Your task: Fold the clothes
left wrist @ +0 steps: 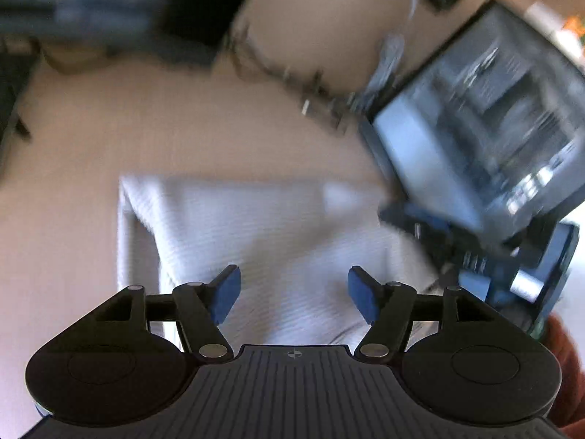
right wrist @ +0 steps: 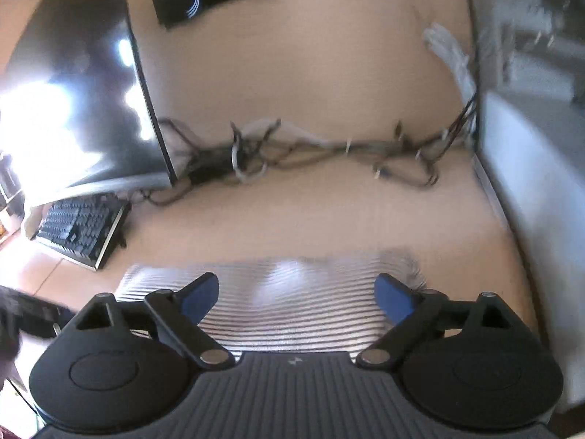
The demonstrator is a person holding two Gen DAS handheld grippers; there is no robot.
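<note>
— Where's the garment?

— The white ribbed cloth lies flat on the tan table, in a neat rectangle with straight edges. It could be a folded piece or one laid out for folding; I can't tell which.

— And the tongs?

— Both spread, pinching nothing. The left gripper and right gripper hover over its near edge, pointing forward and down.

— Any risk?

— The cable tangle at the far side and the keyboard on the left: a wide swing could drag the cloth into them. Both views are blurred.
</note>
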